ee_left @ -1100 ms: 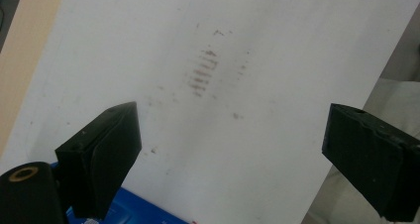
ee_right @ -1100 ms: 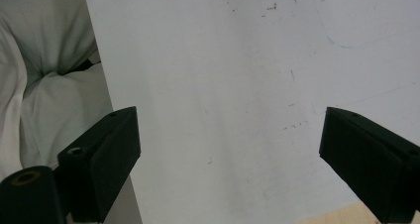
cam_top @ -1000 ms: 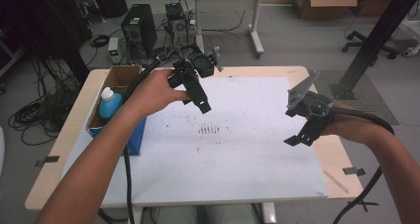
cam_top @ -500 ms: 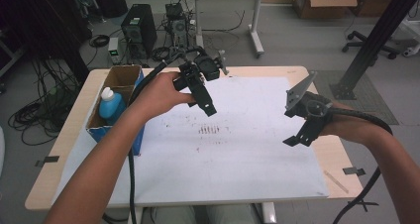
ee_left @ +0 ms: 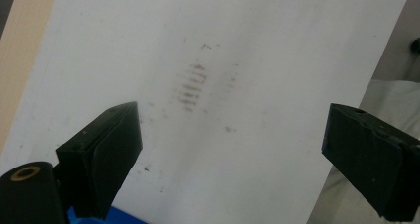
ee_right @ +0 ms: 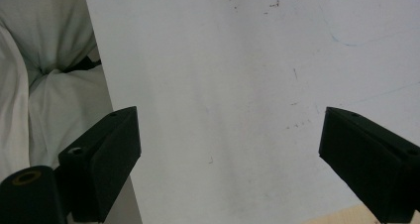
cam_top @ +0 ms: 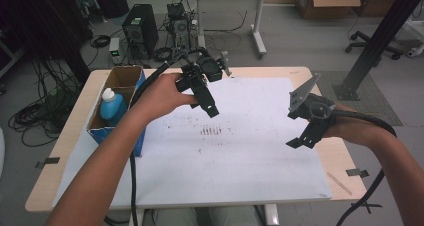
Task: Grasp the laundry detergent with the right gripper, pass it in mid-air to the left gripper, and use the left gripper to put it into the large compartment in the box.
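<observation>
left gripper (cam_top: 202,93) nearer the brown marks (cam_top: 211,131) than before, blue bottle (cam_top: 112,106) aside, both jaws open

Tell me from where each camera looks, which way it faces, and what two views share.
High view: above the person's side, looking forward and down at the table; forearms, left gripper, right gripper.
Left gripper view: looking down at the white sheet; its open fingers.
Right gripper view: looking down at the sheet's edge; its open fingers.
Shared: high and left gripper views both show the brown stain.
</observation>
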